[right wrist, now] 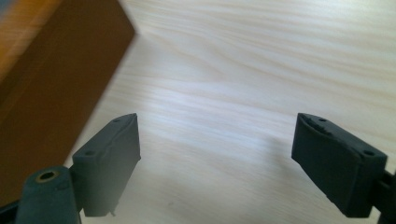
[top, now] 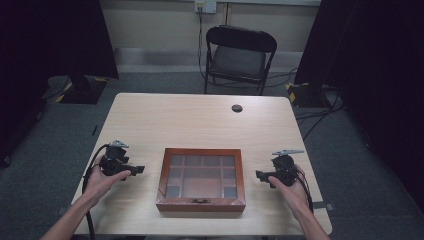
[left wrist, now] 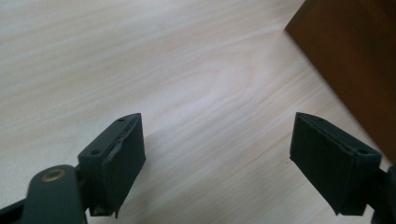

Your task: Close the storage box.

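Black jaws of left tool [left wrist: 217, 161] and right tool [right wrist: 217, 161] spread wide, empty, flanking closed glass-lidded wooden box [top: 201, 179] near desk [top: 200, 117] front edge. Risk: uneven squeeze on smooth sides could skid or twist it toward that edge.

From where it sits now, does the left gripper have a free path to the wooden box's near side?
Probably yes. The left gripper is open, and only bare table lies between it and the wooden box, which sits just to its right.
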Tool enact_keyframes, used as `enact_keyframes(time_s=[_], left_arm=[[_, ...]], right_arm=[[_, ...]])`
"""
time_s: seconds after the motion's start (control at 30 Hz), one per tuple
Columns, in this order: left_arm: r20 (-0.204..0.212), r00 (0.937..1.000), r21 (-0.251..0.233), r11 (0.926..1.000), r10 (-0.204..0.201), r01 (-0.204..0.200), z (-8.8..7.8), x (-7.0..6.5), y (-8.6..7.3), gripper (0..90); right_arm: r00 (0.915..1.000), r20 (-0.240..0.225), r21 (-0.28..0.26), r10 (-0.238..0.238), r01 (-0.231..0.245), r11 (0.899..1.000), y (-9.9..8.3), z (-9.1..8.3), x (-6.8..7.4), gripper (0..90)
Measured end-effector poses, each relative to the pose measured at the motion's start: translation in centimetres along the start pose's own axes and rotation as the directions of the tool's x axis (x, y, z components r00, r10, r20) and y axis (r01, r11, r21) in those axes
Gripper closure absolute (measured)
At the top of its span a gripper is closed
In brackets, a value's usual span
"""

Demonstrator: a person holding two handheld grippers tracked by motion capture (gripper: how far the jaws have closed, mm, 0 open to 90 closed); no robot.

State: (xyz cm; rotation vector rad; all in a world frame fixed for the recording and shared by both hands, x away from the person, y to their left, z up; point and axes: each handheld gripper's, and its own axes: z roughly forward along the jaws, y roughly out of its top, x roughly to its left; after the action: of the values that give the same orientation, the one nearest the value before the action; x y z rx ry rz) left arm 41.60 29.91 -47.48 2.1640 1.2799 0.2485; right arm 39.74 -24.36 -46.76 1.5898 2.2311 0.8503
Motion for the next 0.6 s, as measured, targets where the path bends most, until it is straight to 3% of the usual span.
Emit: enact_keyframes(time_s=[0.1, 0.17, 0.23, 0.3, 0.43, 0.53, 0.6], left_arm=[[-0.031, 0.9983, 0.016, 0.9986, 0.051, -0.050, 0.6, -0.2, -0.5, 16.1], [-0.055, 0.9966, 0.018, 0.9980, 0.062, -0.061, 0.7, -0.5, -0.5, 15.9], [-0.104, 0.9917, 0.001, 0.9971, 0.076, -0.076, 1.0, -0.8, -0.8, 15.5], [-0.118, 0.9906, -0.024, 0.9971, 0.069, -0.073, 1.2, -0.8, -1.1, 10.3], [-0.131, 0.9906, -0.080, 0.9954, 0.042, -0.053, 1.8, -0.9, -1.5, 0.0], [-0.113, 0.9900, -0.133, 0.9861, 0.085, -0.100, 2.1, -0.6, -1.8, 0.0], [-0.111, 0.9898, -0.153, 0.9826, 0.088, -0.105, 2.2, -0.5, -1.9, 0.0]], right_arm=[[0.9994, 0.033, 0.044, 0.004, -0.005, 0.999, -0.4, 0.8, -0.1, 15.1], [0.9987, 0.047, 0.049, -0.022, 0.020, 0.999, -0.5, 1.2, 0.0, 14.5], [0.9961, 0.080, 0.026, -0.037, 0.035, 0.999, -0.7, 1.5, 0.2, 14.0], [0.9923, 0.110, -0.006, -0.058, 0.059, 0.998, -0.9, 1.9, 0.4, 8.7], [0.9917, 0.118, -0.048, -0.052, 0.058, 0.997, -1.3, 2.4, 0.1, 0.0], [0.9915, 0.121, -0.108, -0.049, 0.062, 0.992, -1.6, 2.8, -0.1, 0.0], [0.9919, 0.117, -0.133, -0.048, 0.064, 0.989, -1.7, 3.0, -0.2, 0.0]])
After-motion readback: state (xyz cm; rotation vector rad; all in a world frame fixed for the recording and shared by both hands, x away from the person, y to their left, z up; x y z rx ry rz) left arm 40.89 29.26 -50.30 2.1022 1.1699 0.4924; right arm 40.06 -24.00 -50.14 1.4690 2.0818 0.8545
